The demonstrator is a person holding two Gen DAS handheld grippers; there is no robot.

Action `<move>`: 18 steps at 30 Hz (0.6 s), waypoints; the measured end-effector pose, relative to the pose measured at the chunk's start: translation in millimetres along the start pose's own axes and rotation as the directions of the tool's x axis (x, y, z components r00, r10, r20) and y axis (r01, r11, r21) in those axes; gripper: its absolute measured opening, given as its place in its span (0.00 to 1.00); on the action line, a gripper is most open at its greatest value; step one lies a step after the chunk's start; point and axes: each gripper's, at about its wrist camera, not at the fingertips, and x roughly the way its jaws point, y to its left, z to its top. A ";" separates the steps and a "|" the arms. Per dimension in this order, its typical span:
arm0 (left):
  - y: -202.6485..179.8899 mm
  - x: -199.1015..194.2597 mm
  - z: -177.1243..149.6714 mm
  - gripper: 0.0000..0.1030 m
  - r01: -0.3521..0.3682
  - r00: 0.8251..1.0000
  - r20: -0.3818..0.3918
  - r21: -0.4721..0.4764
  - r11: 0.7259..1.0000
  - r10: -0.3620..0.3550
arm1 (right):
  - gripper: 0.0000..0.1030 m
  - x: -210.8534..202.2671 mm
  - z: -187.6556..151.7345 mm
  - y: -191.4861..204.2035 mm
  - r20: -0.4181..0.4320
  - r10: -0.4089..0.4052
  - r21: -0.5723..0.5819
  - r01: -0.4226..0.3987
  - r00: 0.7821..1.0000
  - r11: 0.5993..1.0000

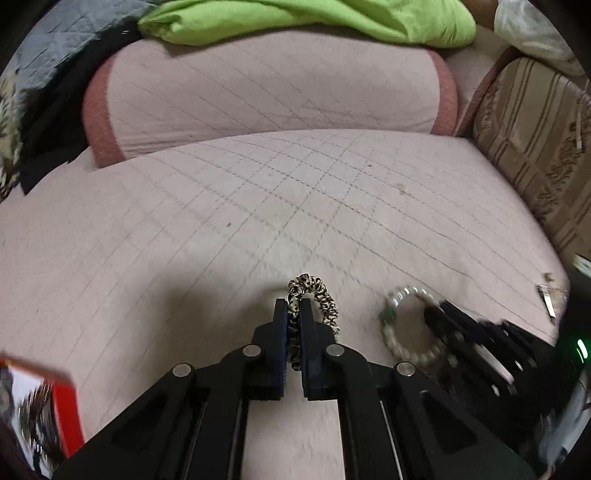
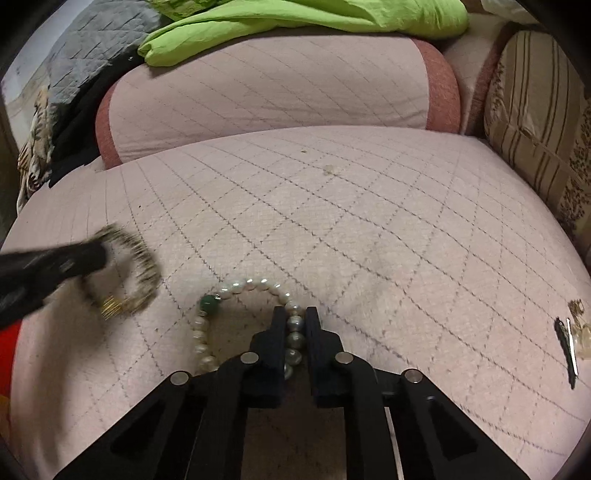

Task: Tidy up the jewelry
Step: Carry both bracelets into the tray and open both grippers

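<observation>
A: Left wrist view first: we have the left gripper (image 1: 294, 308) pinching the leopard-print scrunchie (image 1: 314, 295). The jaws are pressed against the band, and the rest of the loop stands out past the tips and off to their right.

B: And from the right wrist we see the right gripper (image 2: 296, 315) nipping the pearl bracelet (image 2: 236, 295) between its jaws, a few beads caught in the narrow gap. The loop curves away to the left, with a single green bead (image 2: 209, 303) on that side.

A: Where do we place both pieces?

B: Over the near edge of the pink quilted cushion (image 2: 332, 229), the bracelet just beside the scrunchie and to its right. We cannot tell whether either one touches the fabric or hangs above it.

A: In the right wrist view the scrunchie is blurred, and we make out something gold at its lower end, too smeared to name.

B: Near the cushion's right edge we see a small dark clip (image 2: 567, 341) with a bit of gold jewelry (image 2: 577, 307) by it, well apart from both grippers.

A: At the far edge a pink bolster pillow (image 1: 258, 96) lies across, with a green cloth (image 1: 314, 18) on top. A red box (image 1: 64, 413) sits at our near left corner.
</observation>
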 end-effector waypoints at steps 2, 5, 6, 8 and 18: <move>4.3 -19.5 -9.9 0.05 0.007 1.000 0.011 -0.011 1.000 -0.007 | 0.10 -10.4 -3.5 0.3 -0.018 0.016 0.021 -0.016 1.000 1.000; 11.6 -48.8 -25.5 0.05 0.007 1.000 0.027 -0.020 1.000 -0.007 | 0.10 -29.1 -14.8 -0.4 -0.049 0.051 0.049 -0.049 0.997 0.998; 13.8 -58.7 -30.1 0.05 0.005 0.999 0.035 -0.023 1.000 -0.004 | 0.10 -37.4 -18.5 0.5 -0.054 0.046 0.038 -0.044 0.997 0.998; 20.9 -79.7 -41.2 0.05 0.007 0.999 0.047 -0.038 0.999 -0.005 | 0.10 -51.8 -22.3 2.8 -0.058 0.029 0.012 -0.028 0.998 1.000; 46.6 -165.5 -94.0 0.05 -0.037 0.992 0.112 -0.136 0.990 0.052 | 0.10 -143.2 -41.7 9.4 -0.011 -0.017 -0.118 0.016 1.000 0.993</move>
